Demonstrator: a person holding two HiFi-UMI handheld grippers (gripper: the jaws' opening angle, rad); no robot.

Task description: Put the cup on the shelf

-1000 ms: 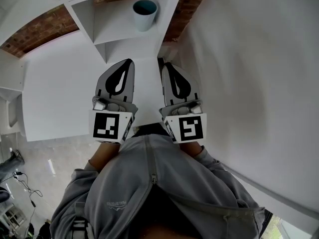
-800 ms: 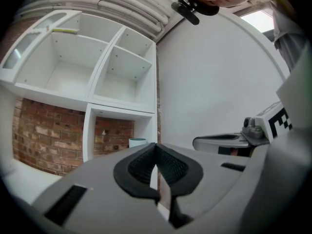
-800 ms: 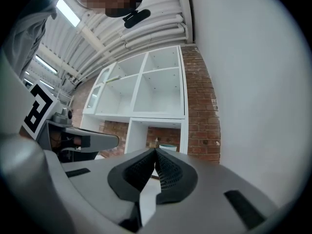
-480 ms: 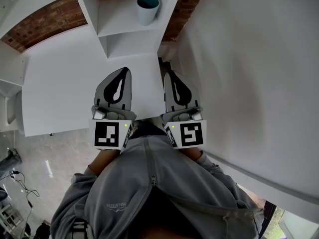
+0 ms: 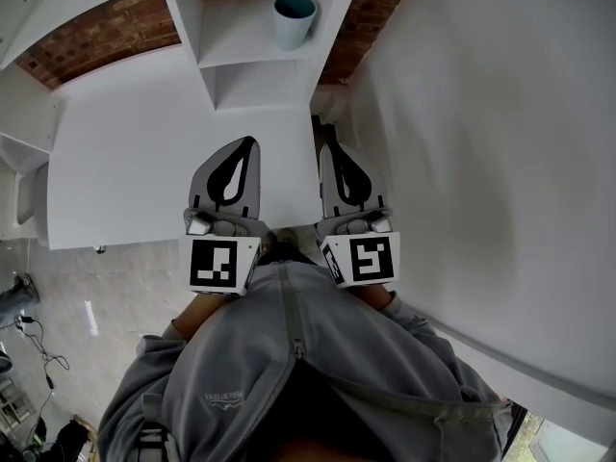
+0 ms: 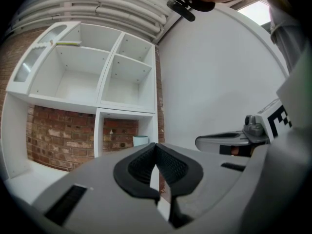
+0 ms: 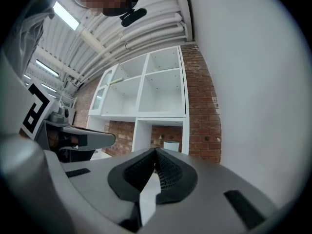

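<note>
Retreating from the shelf ahead, left tool and right tool are staying closed, empty; cup is sitting inside, placing seemingly finished.

Left gripper: jaws pressed together, nothing between. Cup stood upright in lower compartment of shelf, 11 o'clock beyond jaw tips. Right gripper at 3 o'clock.

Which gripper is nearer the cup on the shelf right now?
Right, narrowly. Both shut grippers sit short of the cup: right gripper just right of it, left gripper farther left.
</note>
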